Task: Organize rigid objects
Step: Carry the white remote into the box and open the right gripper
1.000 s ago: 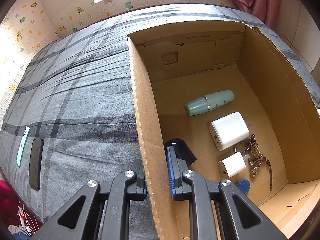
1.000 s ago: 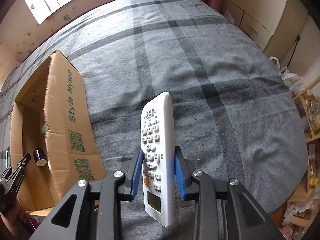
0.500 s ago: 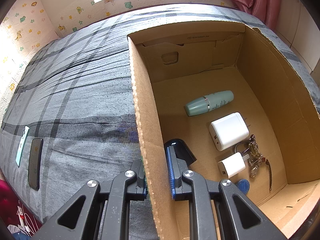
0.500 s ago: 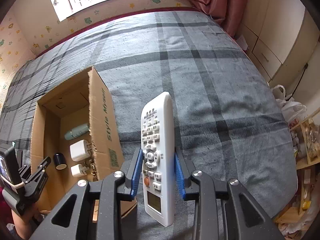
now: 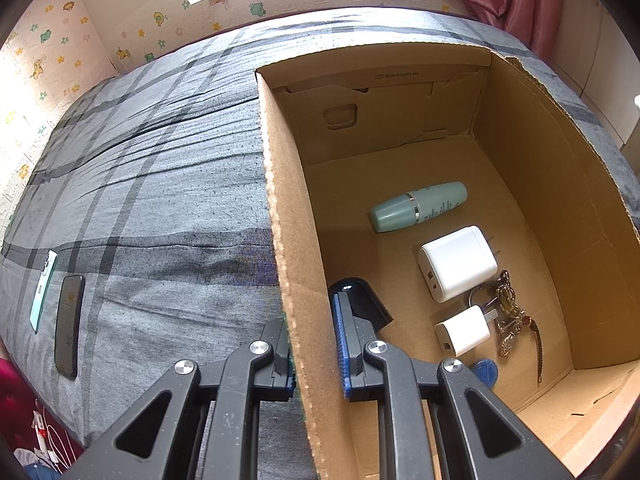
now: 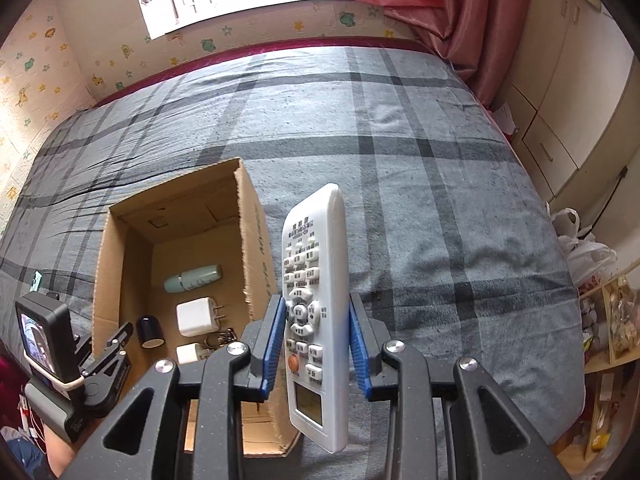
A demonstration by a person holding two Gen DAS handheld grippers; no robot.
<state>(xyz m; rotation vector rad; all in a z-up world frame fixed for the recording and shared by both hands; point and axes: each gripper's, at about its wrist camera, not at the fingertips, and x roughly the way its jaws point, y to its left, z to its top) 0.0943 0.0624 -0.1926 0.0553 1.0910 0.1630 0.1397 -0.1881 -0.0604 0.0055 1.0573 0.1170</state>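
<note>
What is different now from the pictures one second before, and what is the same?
The right tool has risen with the white remote clamped between its pads, so its view now looks down into the cardboard box. Nothing was let go. The left tool stays shut on the box's left wall, and the bottle, chargers, keys and dark cup lie unmoved.

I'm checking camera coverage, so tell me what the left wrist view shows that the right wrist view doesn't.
Only the left wrist view shows the left tongs clamped on the cardboard box wall, a blue disc and a black phone on the bedspread. Only the right wrist view shows the right tongs gripping a white remote control, and the curtain. Both show the green bottle, two white chargers, keys and a dark cap inside the box.
</note>
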